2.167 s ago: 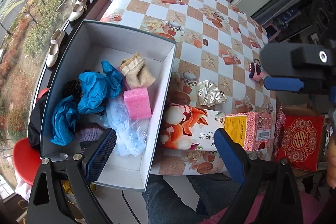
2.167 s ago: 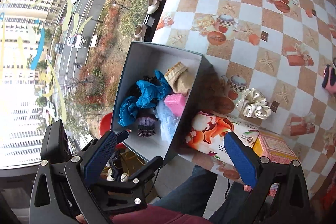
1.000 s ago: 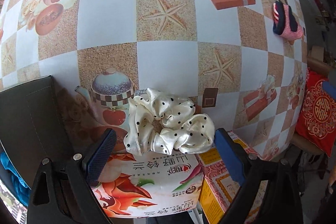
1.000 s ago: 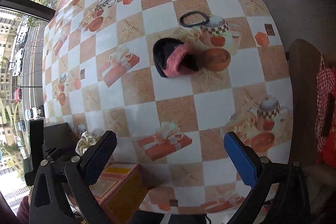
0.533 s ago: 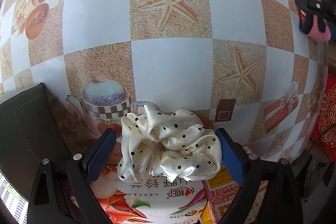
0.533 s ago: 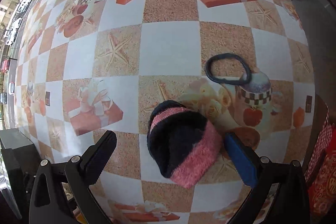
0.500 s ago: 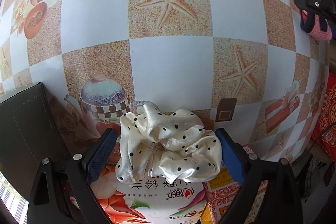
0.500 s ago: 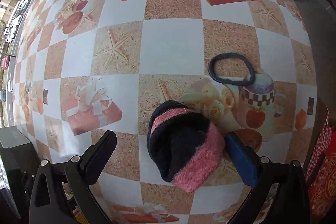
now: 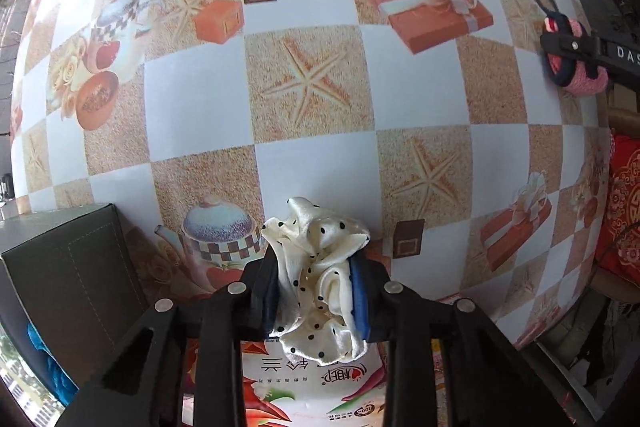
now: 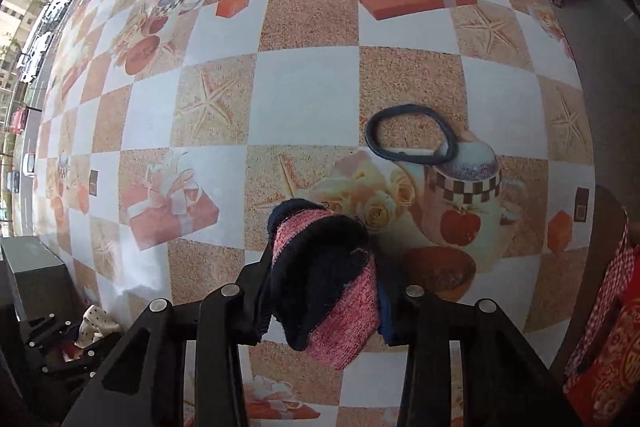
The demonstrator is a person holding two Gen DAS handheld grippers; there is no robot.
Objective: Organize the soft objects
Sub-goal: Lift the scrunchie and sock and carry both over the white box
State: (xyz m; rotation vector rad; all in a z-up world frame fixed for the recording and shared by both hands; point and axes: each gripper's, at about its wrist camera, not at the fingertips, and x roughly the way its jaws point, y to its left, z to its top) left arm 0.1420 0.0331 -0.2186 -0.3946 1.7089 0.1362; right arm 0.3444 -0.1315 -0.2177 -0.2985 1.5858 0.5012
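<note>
Both pickups are made, nothing boxed yet. The cream dotted scrunchie (image 9: 320, 279) is clamped in the left gripper (image 9: 316, 295), whose jaws have just closed, beside the dark box (image 9: 68, 275). The pink-and-black sock (image 10: 324, 283) is pinched likewise in the right gripper (image 10: 320, 295), long axis running near to far. A black hair tie (image 10: 412, 139) is left on the tabletop (image 10: 312, 83).

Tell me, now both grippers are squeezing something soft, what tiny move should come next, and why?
Probably lift both straight up. The left gripper has just closed on the polka-dot scrunchie, and the right gripper on the pink-and-black sock; both items are pinched but look low over the checked tablecloth. The dark box sits beside the scrunchie.
</note>
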